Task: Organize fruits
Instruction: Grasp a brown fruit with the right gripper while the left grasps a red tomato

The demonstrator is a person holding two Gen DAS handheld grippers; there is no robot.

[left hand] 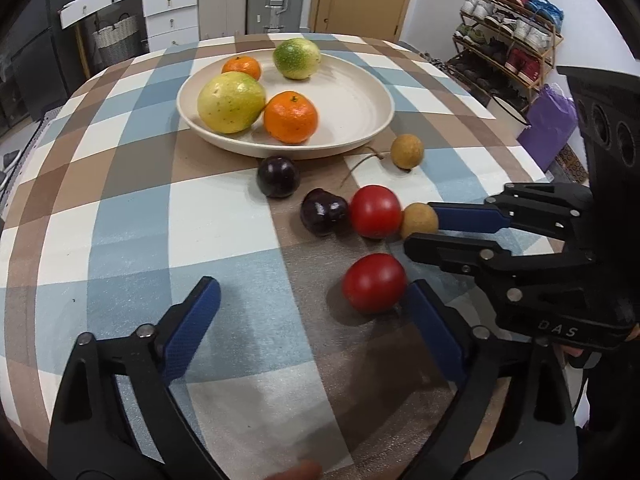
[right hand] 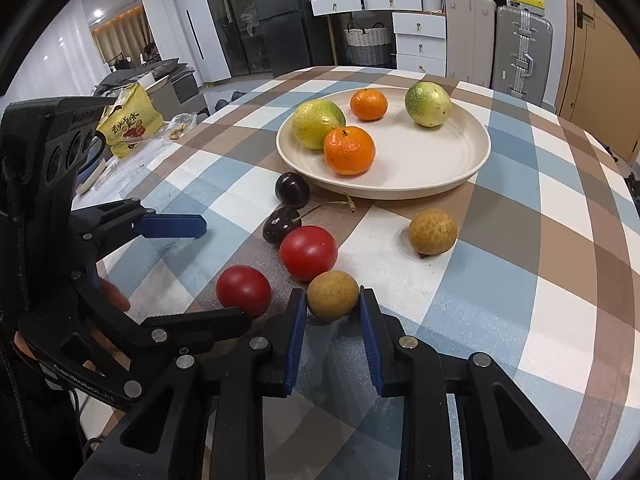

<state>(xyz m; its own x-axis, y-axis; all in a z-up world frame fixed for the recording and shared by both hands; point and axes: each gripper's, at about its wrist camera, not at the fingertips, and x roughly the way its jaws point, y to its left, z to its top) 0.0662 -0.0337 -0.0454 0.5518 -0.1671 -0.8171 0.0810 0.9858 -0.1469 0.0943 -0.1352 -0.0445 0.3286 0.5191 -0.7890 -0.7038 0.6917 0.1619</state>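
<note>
1. A longan [right hand: 333,295] lies on the checked surface [right hand: 520,280], clamped between the blue pads of the right hand-held gripper [right hand: 333,308], whose jaws are closed onto its two sides.
2. Touching it at 11 o'clock is a red cherry tomato [right hand: 308,253]; a second red cherry tomato [right hand: 243,290] sits at its 9 o'clock, just beside.
3. The left hand-held gripper [left hand: 312,312] stands wide apart and grips nothing; its right pad is just beside that second tomato.
4. Two dark cherries [right hand: 292,189] lie at 11 o'clock of the tomatoes, and another longan [right hand: 432,232] lies well apart at 2 o'clock.
5. Beyond, at 12 o'clock, a cream plate [right hand: 440,176] holds two mandarins [right hand: 349,151] and two yellow-green fruits [right hand: 427,104].
</note>
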